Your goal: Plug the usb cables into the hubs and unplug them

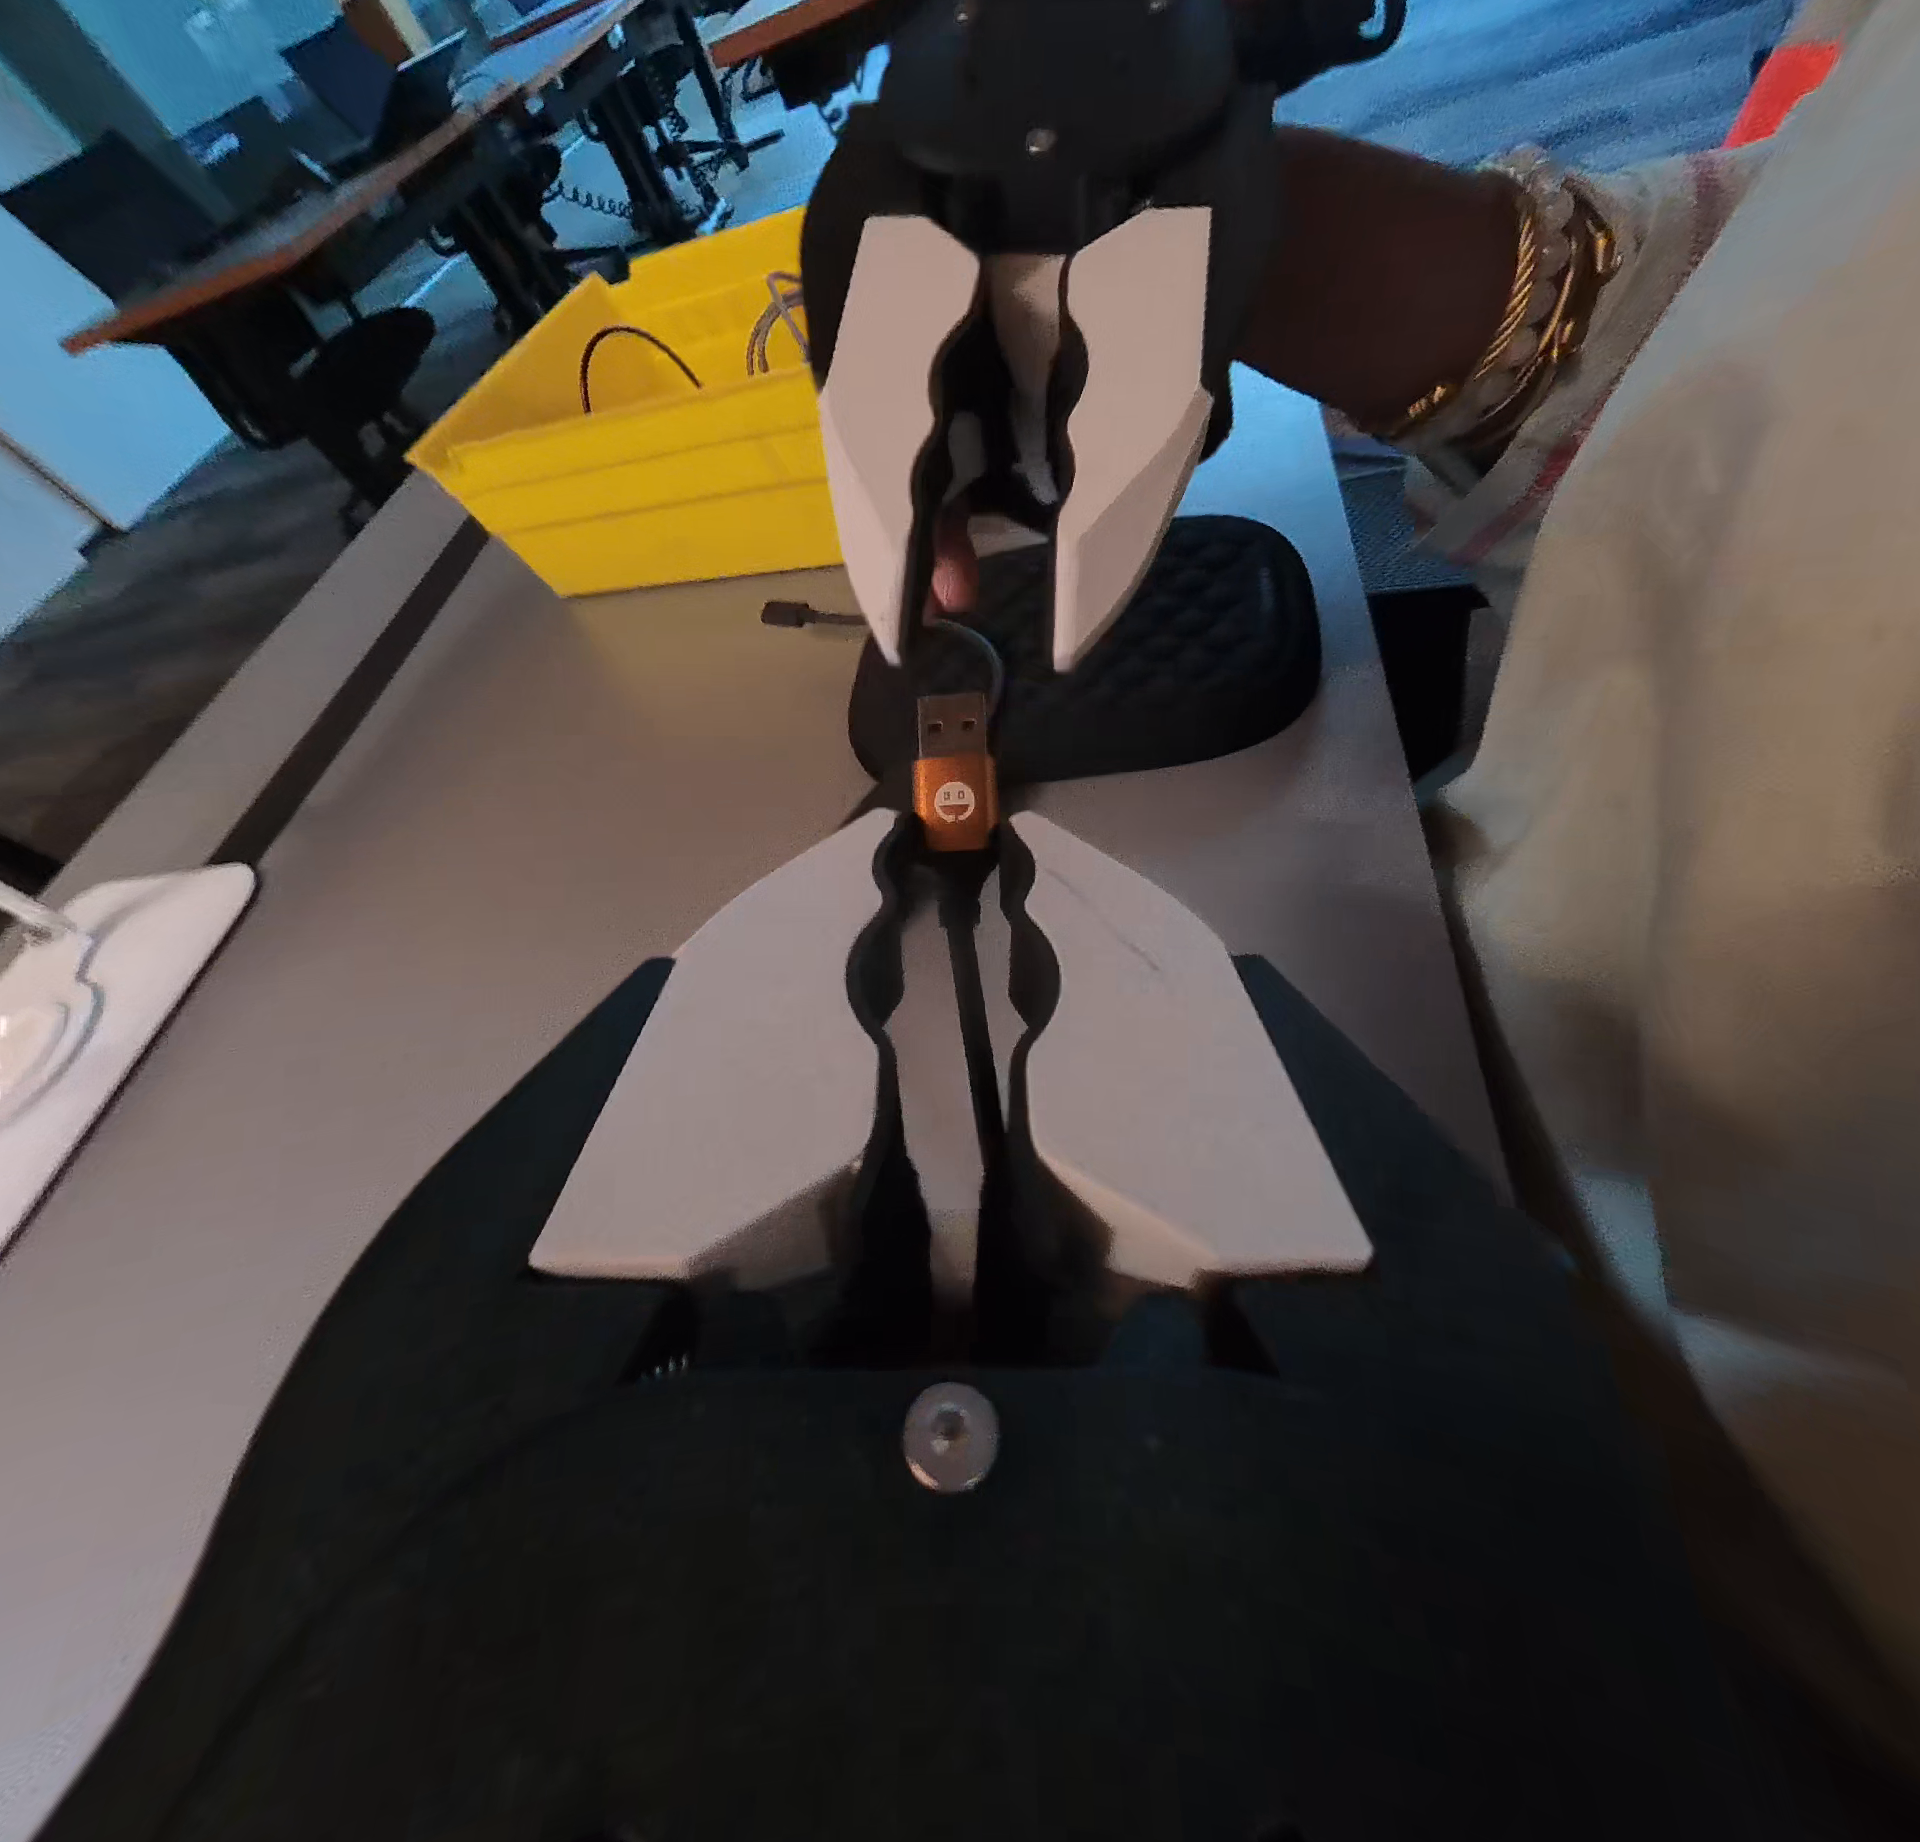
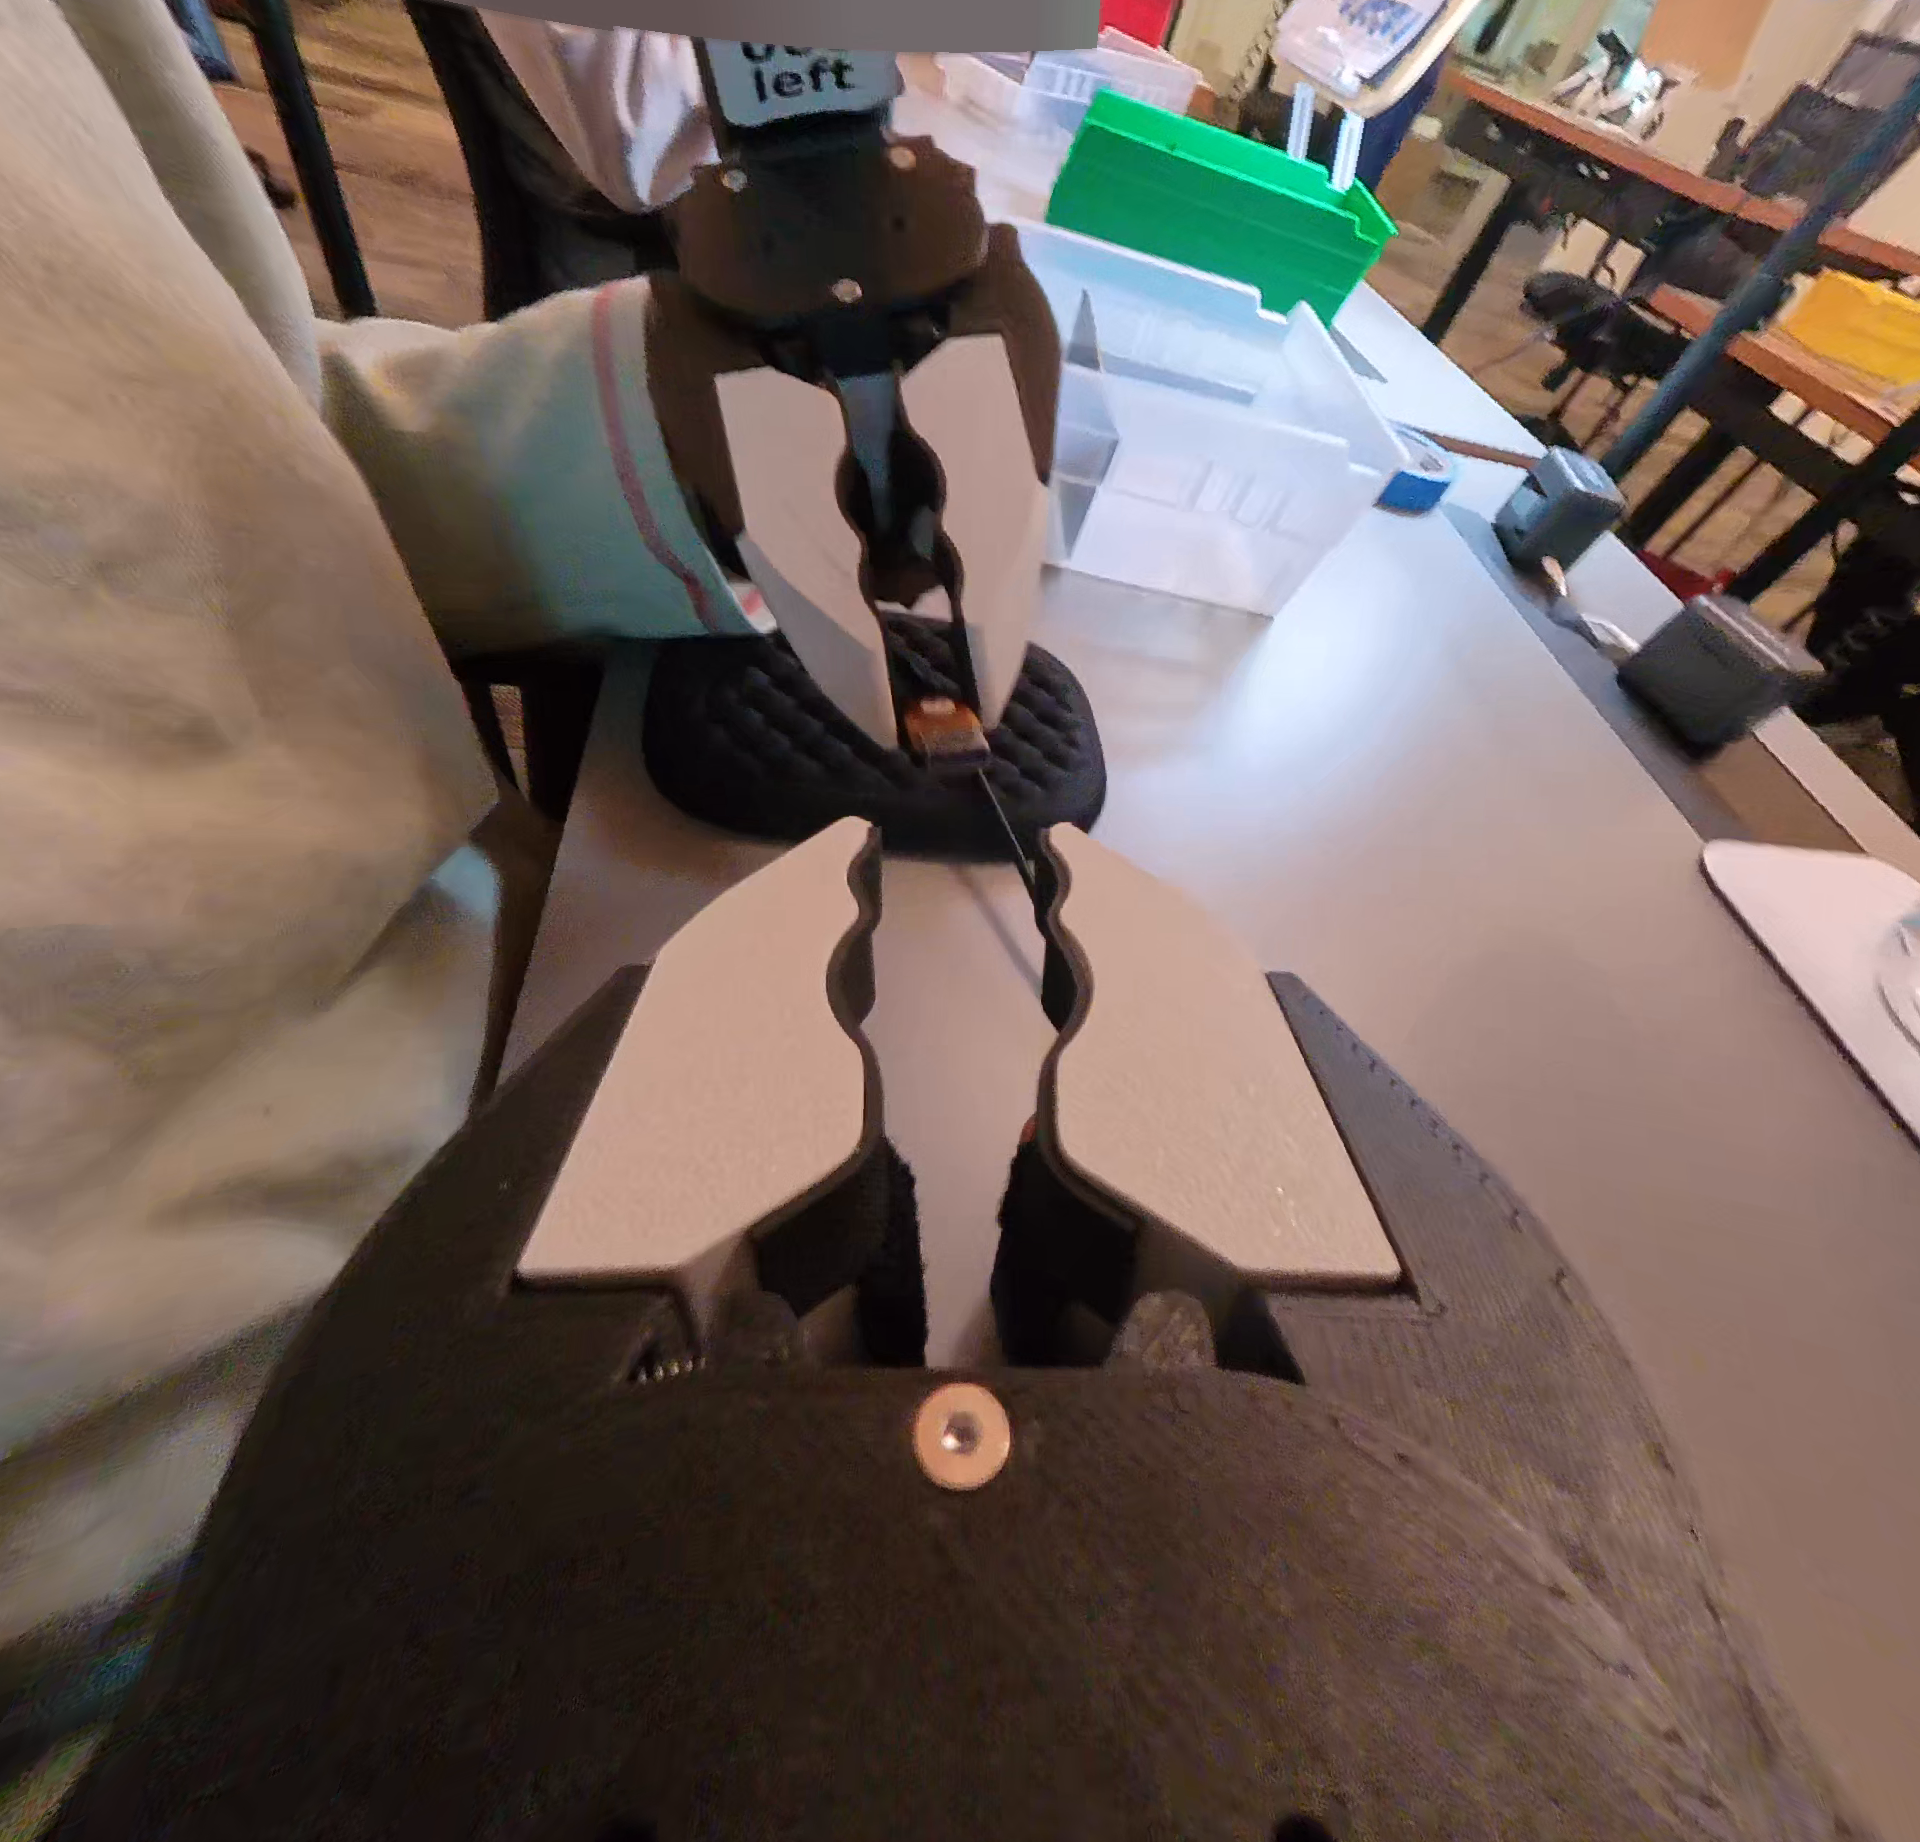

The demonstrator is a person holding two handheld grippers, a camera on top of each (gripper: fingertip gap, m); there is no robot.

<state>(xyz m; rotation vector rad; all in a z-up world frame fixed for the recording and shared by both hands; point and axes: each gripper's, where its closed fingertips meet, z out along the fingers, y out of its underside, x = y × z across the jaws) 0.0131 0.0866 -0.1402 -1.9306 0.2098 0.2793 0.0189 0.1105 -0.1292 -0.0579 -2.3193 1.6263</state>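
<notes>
My left gripper is shut on an orange USB plug; the metal end sticks out ahead and its black cable runs back between the fingers. My right gripper faces it tip to tip with the jaws apart. A thin black cable runs from the plug along the inner edge of its right finger. In the left wrist view the right gripper hangs just beyond the plug, with a dark cable loop between its tips. Both are above a black quilted pad. I cannot make out a hub for certain.
A yellow bin with cables stands behind the pad. A clear bin and a green bin stand farther along the grey table. Two grey boxes sit near its edge, and a white pad lies to the right. The person's sleeve fills one side. The grippers are tip to tip, or close to it.
</notes>
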